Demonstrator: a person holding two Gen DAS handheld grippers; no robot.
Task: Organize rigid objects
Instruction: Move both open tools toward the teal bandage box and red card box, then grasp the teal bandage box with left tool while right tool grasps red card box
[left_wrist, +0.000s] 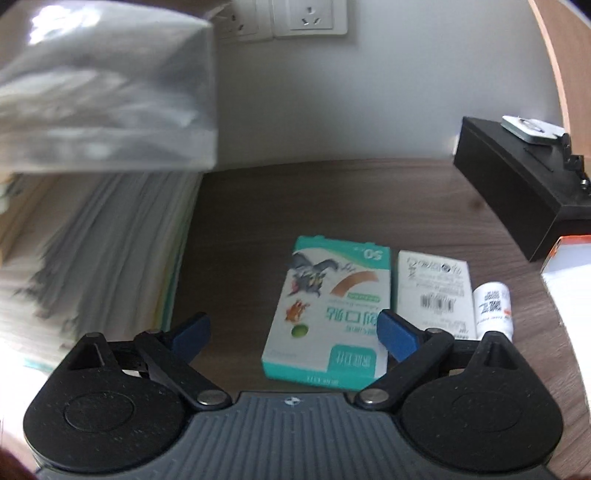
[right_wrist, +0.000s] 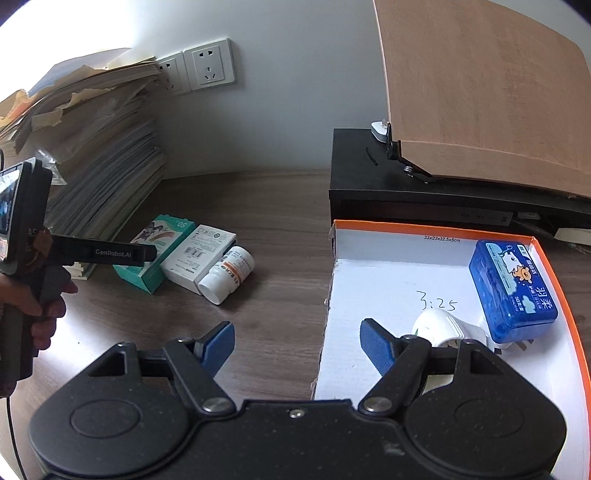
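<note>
The left gripper (left_wrist: 293, 334) hangs above the dark wooden desk (left_wrist: 332, 199), jaws spread wide and holding nothing. The teal bandage box (left_wrist: 328, 314) lies flat under the gap, nearer the right finger, long axis running away from the tool. Beside it lie 1 white carton (left_wrist: 432, 291) and 1 white pill bottle (left_wrist: 493, 306). The right gripper (right_wrist: 297, 349) gapes empty at the edge of the orange-rimmed tray (right_wrist: 369, 295).
</note>
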